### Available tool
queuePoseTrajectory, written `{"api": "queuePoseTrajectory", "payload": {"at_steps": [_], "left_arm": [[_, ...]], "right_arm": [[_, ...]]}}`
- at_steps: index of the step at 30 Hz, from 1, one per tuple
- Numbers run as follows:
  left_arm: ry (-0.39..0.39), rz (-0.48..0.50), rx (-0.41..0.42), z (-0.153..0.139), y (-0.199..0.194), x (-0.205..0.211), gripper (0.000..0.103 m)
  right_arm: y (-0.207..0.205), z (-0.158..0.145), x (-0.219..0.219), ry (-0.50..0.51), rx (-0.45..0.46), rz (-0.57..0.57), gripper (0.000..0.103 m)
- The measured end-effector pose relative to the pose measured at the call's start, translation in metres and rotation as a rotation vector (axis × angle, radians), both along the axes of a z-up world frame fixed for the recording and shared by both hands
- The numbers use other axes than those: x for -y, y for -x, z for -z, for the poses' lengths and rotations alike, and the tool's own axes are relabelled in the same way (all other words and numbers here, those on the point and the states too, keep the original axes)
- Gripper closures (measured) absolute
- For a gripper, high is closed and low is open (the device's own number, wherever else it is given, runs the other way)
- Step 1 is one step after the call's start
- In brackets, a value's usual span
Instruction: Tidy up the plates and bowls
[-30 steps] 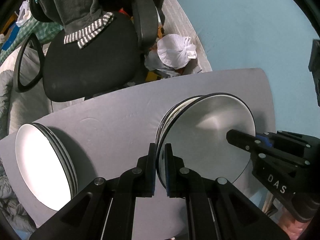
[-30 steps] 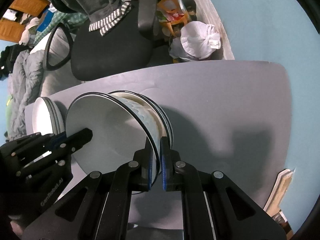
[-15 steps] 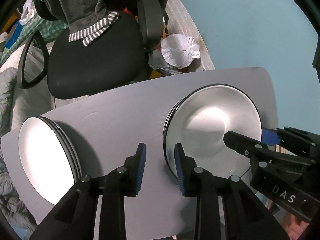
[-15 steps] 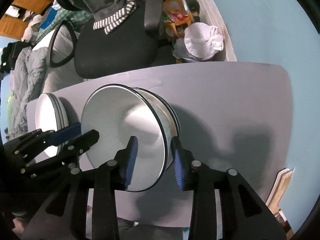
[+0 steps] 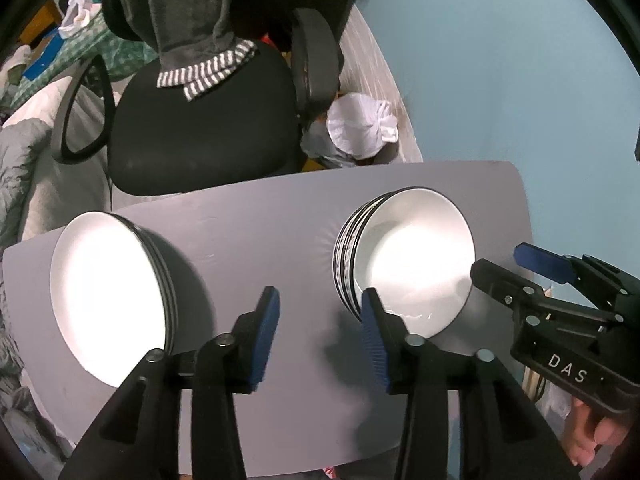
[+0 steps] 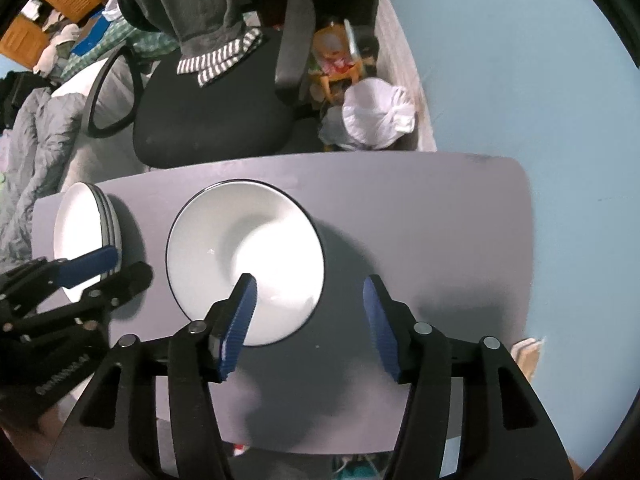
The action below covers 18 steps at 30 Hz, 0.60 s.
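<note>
Two stacks stand on the grey table (image 6: 420, 200): plates (image 5: 104, 300) at the left end, bowls (image 5: 404, 264) toward the middle, well apart from each other. The left gripper (image 5: 320, 332) and right gripper (image 6: 308, 316) hover near the bowls with jaws apart, holding nothing. No loose dish is visible, so the sorting appears complete or nearly so. A chair (image 6: 216, 112) stands behind the table.
</note>
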<state>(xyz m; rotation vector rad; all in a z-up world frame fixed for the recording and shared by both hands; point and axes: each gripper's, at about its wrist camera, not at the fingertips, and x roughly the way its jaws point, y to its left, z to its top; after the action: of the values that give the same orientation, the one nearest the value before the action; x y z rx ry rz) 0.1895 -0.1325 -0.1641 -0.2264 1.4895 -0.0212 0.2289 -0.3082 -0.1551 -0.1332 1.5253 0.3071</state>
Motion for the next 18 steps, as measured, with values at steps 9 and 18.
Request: {"api": "queuePoseTrajectory", "payload": {"at_steps": [9, 18], "left_arm": [[0.014, -0.003, 0.031, -0.018, 0.017, -0.010, 0.052], [0.020, 0.007, 0.032, -0.022, 0.034, -0.019, 0.047]], "right_arm": [[0.011, -0.019, 0.006, 0.062, 0.063, -0.025, 0.045], [0.027, -0.025, 0.012, 0.139, 0.102, -0.072, 0.045]]}}
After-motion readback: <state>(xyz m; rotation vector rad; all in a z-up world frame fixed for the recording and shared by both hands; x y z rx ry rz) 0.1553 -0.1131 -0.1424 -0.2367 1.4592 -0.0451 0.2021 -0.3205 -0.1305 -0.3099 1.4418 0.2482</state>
